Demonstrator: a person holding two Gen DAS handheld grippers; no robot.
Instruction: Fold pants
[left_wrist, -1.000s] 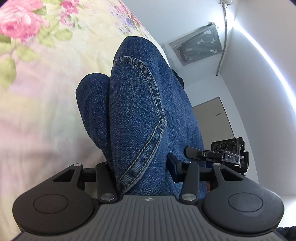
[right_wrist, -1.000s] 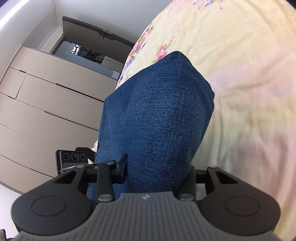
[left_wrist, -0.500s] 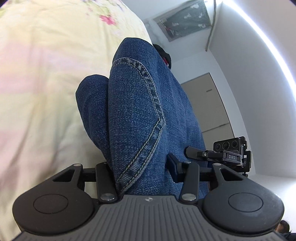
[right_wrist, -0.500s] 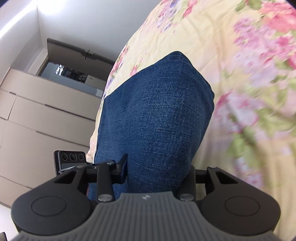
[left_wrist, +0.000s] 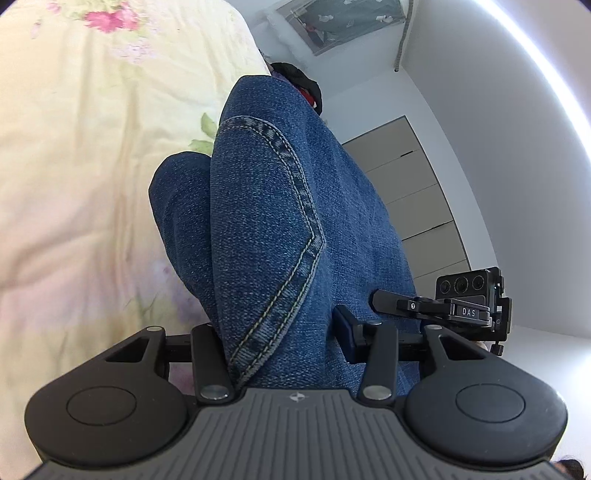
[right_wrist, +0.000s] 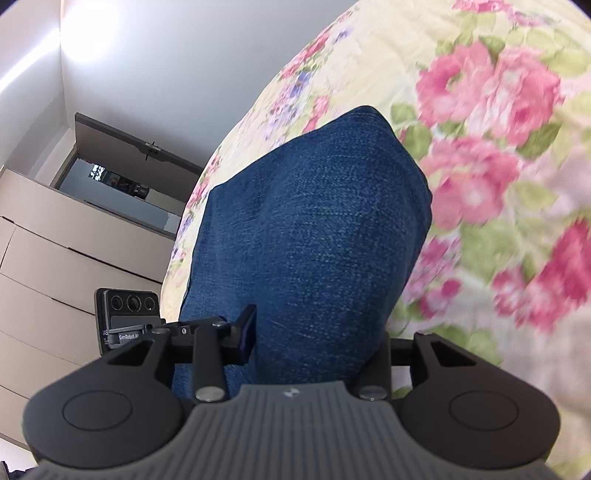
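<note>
The left gripper (left_wrist: 280, 343) has its fingers clamped on a bunched fold of the blue jeans (left_wrist: 266, 206), lifted above the floral bedspread (left_wrist: 74, 155). To its right, the right gripper (right_wrist: 314, 343) pinches another thick fold of denim, wardrobe drawers (right_wrist: 55, 266) behind.

From the left wrist we look forward along the left gripper (left_wrist: 280, 332), very close to the jeans (left_wrist: 273, 221) — bed (left_wrist: 74, 147) to the left, wall and cabinets to the right. From the right wrist we look along the right gripper (right_wrist: 314, 339), equally close — bed on the right, drawers on the left. Both views share jeans (right_wrist: 314, 240), bed (right_wrist: 498, 147), and each other's gripper.
</note>
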